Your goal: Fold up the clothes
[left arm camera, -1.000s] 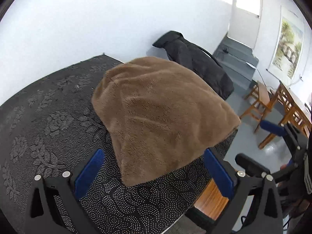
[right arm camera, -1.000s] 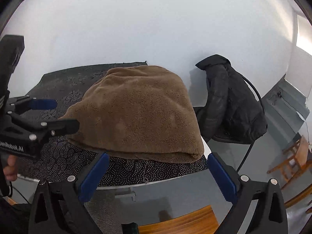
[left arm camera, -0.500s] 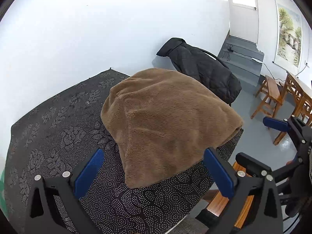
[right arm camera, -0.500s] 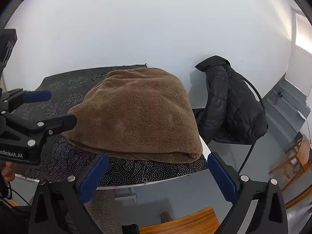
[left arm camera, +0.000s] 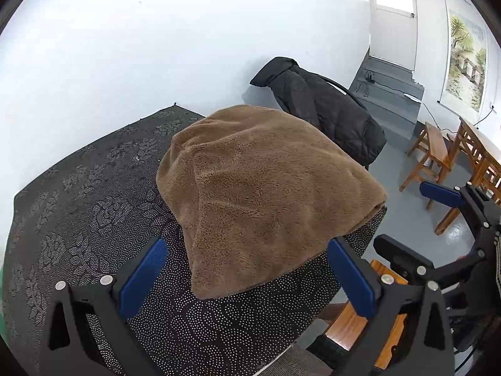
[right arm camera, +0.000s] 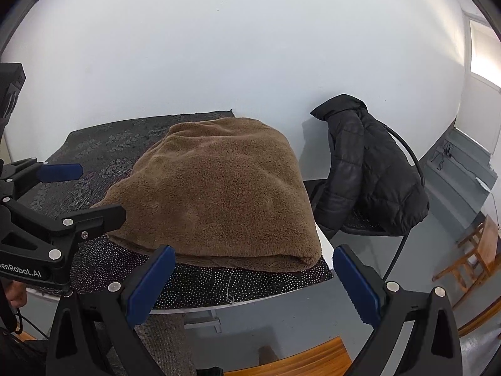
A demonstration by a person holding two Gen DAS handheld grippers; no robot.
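A brown fleece garment (left arm camera: pixel 266 185) lies folded in a thick pile on the table's black patterned cloth (left arm camera: pixel 94 194), near its right corner. It also shows in the right wrist view (right arm camera: pixel 219 194). My left gripper (left arm camera: pixel 247 275) is open and empty, held back from the garment's near edge. My right gripper (right arm camera: pixel 253 282) is open and empty, off the table's corner. The left gripper also shows at the left of the right wrist view (right arm camera: pixel 84 191), open, beside the garment.
A black padded jacket (right arm camera: pixel 369 169) hangs on a chair right of the table, against the white wall. Wooden stools (left arm camera: pixel 432 150) and a wooden table stand on the grey floor further right. A wooden seat (right arm camera: pixel 300 357) is below the table's edge.
Both grippers have drawn back and up from the garment, so it looks smaller. The garment has not moved. Both grippers stay open.
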